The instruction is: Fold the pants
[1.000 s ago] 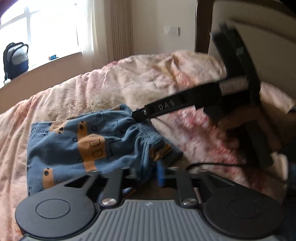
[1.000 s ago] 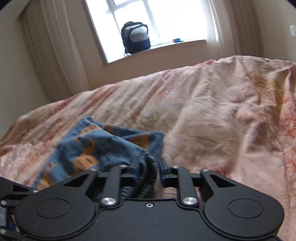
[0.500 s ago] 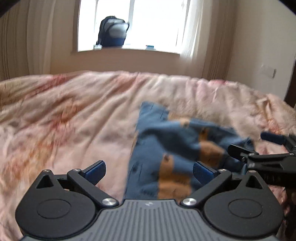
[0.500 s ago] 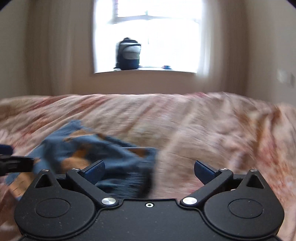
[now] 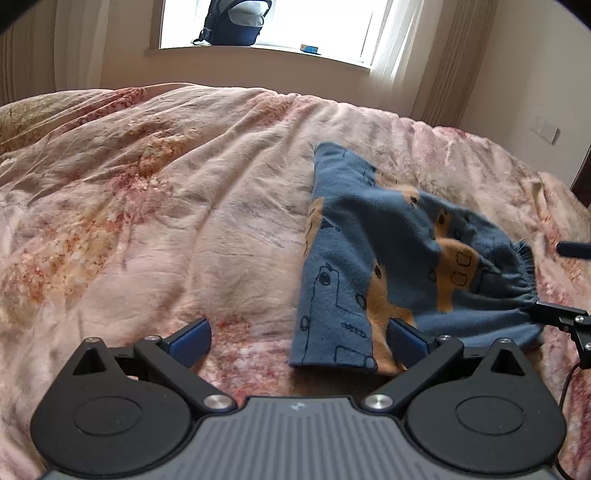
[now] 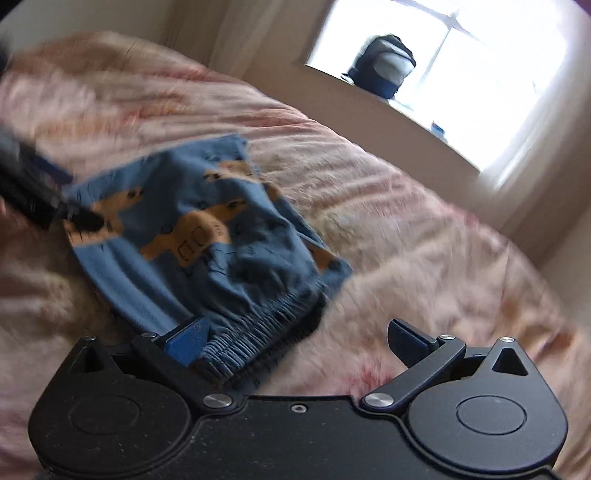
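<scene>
Small blue pants with orange animal prints lie folded on the pink bedspread. My left gripper is open and empty, its right finger at the pants' near edge. The right gripper's black tip sits by the elastic waistband at the right. In the blurred right wrist view, the pants lie ahead, waistband nearest. My right gripper is open, its left finger beside the waistband. The left gripper shows as a dark blur over the pants' far left edge.
The rumpled pink floral bedspread covers the whole bed. A dark backpack stands on the window sill behind the bed. A wall switch is at the right. A thin black cable runs near the right gripper.
Both grippers were shut on the pants' waistband a second ago and have opened, leaving the pants on the bed. Both have pulled back; the right wrist view has tilted and swung.
</scene>
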A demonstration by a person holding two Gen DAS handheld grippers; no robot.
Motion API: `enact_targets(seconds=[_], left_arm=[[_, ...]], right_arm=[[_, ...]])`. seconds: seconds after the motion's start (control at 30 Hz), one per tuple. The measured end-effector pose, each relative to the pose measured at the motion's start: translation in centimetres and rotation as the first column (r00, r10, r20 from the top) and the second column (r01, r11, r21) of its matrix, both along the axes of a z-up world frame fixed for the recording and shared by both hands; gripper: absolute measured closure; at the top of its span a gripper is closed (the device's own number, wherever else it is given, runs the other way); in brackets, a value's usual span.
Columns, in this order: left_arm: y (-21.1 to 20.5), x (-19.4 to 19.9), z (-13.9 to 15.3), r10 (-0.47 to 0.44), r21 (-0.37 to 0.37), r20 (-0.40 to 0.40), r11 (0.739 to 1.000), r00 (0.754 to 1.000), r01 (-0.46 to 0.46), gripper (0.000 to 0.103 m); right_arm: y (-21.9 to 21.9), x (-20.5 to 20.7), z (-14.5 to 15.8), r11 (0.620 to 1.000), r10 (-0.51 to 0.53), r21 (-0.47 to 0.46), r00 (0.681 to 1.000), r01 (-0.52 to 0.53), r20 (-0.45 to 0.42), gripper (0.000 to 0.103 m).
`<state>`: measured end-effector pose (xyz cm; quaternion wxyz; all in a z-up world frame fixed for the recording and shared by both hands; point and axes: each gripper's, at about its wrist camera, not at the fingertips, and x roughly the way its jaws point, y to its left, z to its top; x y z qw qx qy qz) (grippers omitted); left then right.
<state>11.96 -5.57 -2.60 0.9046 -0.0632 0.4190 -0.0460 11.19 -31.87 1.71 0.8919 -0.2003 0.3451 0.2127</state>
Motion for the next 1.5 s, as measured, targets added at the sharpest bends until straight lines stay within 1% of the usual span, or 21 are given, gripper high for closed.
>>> enact_targets(seconds=[0.07,0.13,0.23,0.3,0.4,0.43,0.5,0.57,0.63,0.73,0.77,0.83,0.9,0.97,1.0,1.07,1.17,1.3,1.4,1.47,1.5], left_arm=[[0.3,0.0,1.0,0.01,-0.005,0.044,1.0,0.999,-0.01,0.0],[0.3,0.3,2.2,-0.004,-0.005,0.133,1.0,0.991,0.005,0.0],[-1.2,2.6,3.3,-0.066,0.059,0.202,0.997,0.977,0.055,0.0],[-2.5,4.9,2.7,-0.114,0.127,0.196,0.988,0.974,0.09,0.0],[-3.7,7.6,0.0,-0.131,0.281,0.105,0.955,0.986,0.097,0.0],[-3.4,7.8,-0.5,-0.143,0.263,0.095,0.958,0.985,0.114,0.0],[-1.9,7.4,-0.5,-0.126,0.169,0.111,0.98,0.986,0.106,0.0],[-0.6,7.3,0.2,-0.126,0.11,0.108,0.987,0.986,0.114,0.0],[0.0,7.6,1.2,-0.142,0.101,0.132,0.986,0.981,0.129,0.0],[-0.6,8.8,2.5,-0.208,0.12,0.182,0.975,0.961,0.188,0.0],[-1.4,9.5,2.6,-0.238,0.143,0.186,0.966,0.953,0.214,0.0],[-3.5,10.8,2.3,-0.317,0.192,0.172,0.939,0.933,0.284,0.0],[-5.8,12.2,1.2,-0.421,0.27,0.124,0.886,0.898,0.378,0.0],[-7.4,13.4,-0.1,-0.479,0.389,0.098,0.825,0.872,0.409,0.0],[-7.6,13.7,-0.4,-0.484,0.41,0.104,0.817,0.869,0.406,0.0],[-7.3,14.6,-0.7,-0.458,0.39,0.109,0.836,0.882,0.386,0.0],[-5.7,15.5,-0.1,-0.402,0.273,0.095,0.89,0.911,0.364,0.0],[-3.5,14.4,1.7,-0.306,0.201,0.179,0.942,0.935,0.27,0.0],[-3.5,15.2,0.8,-0.27,0.264,0.127,0.937,0.954,0.23,0.0],[-3.8,15.9,-0.4,-0.257,0.328,0.069,0.918,0.964,0.221,0.0],[-3.6,16.1,-0.8,-0.248,0.322,0.065,0.922,0.966,0.215,0.0]], right_arm=[[-0.5,0.0,0.1,0.999,-0.024,0.048,0.999,0.023,0.031,0.001],[0.1,0.0,0.4,0.99,-0.093,0.114,0.991,0.083,0.091,0.001],[1.8,0.4,0.2,0.967,-0.159,0.22,0.977,0.126,0.139,0.001],[3.7,0.9,-0.9,0.974,-0.156,0.187,0.974,0.125,0.164,0.001],[5.4,1.7,-2.9,0.991,-0.131,0.007,0.973,0.132,0.188,0.001],[5.3,1.7,-3.3,0.989,-0.127,-0.049,0.971,0.14,0.201,0.001],[3.9,1.3,-3.0,0.99,-0.122,-0.051,0.973,0.134,0.196,0.001],[1.8,0.7,-1.9,0.991,-0.132,0.029,0.969,0.129,0.209,0.001],[0.0,0.3,-0.7,0.981,-0.179,0.126,0.949,0.151,0.26,0.001],[-1.2,1.1,-0.3,0.936,-0.304,0.263,0.916,0.236,0.262,0.001],[-1.0,1.7,-0.6,0.925,-0.32,0.289,0.916,0.247,0.242,0.001],[-0.1,2.8,-1.5,0.937,-0.284,0.269,0.934,0.223,0.216,0.001],[1.5,3.5,-2.6,0.956,-0.259,0.201,0.937,0.214,0.234,0.001],[2.2,4.5,-3.6,0.96,-0.268,0.146,0.934,0.238,0.238,0.001],[2.1,4.8,-4.0,0.958,-0.282,0.126,0.93,0.258,0.235,0.001],[0.9,5.2,-4.2,0.944,-0.327,0.127,0.917,0.305,0.227,0.001],[-1.7,5.3,-4.1,0.904,-0.42,0.173,0.887,0.39,0.194,0.001],[-4.4,4.0,-3.2,0.851,-0.49,0.307,0.854,0.427,0.171,0.001],[-3.6,3.0,-2.1,0.867,-0.445,0.335,0.875,0.369,0.189,0.001],[-2.2,3.0,-2.2,0.901,-0.387,0.279,0.905,0.331,0.176,0.001],[-1.5,3.2,-2.8,0.921,-0.361,0.216,0.919,0.325,0.159,0.001]])
